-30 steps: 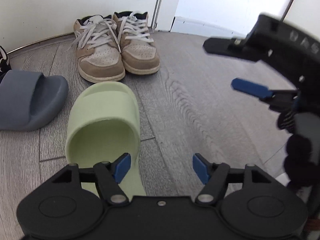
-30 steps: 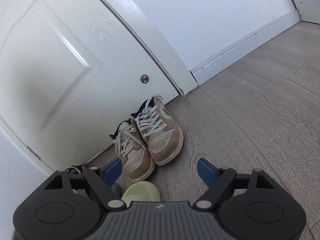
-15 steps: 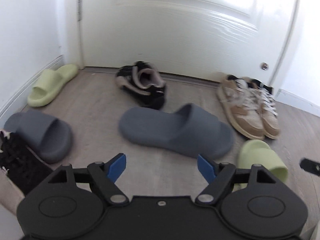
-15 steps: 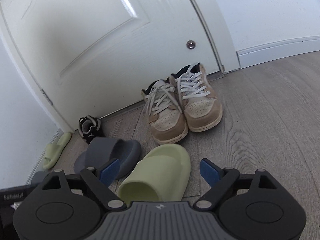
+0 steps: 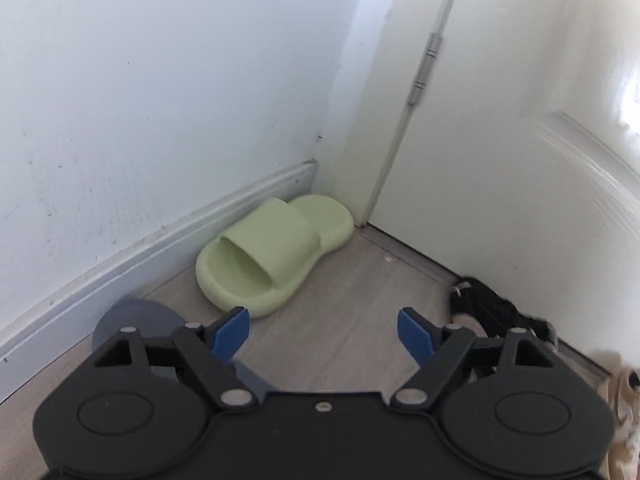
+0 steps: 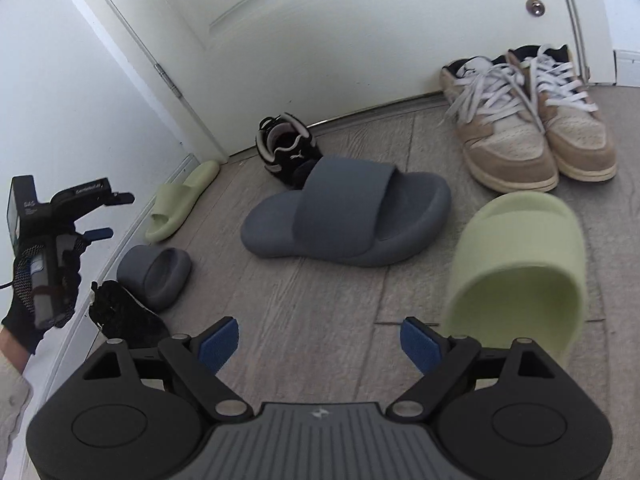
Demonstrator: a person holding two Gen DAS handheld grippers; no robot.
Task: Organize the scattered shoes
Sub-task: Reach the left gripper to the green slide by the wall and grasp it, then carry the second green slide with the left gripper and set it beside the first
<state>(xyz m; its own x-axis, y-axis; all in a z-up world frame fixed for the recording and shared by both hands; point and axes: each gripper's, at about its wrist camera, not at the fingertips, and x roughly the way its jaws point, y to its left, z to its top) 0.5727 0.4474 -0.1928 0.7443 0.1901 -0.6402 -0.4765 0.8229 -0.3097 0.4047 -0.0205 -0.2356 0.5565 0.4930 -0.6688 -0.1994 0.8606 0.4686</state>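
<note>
You aim the left gripper [image 5: 320, 330], jaws opening and empty, at the pale green foam slide [image 5: 276, 252] in the corner. Next: straddle its strap and close. Right gripper [image 6: 320, 346] spread, empty.

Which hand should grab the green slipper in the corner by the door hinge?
Left, probably. The left gripper points at the corner green slipper, jaws opening with nothing between them. The right gripper is empty too, but nearer the other green slipper.
</note>
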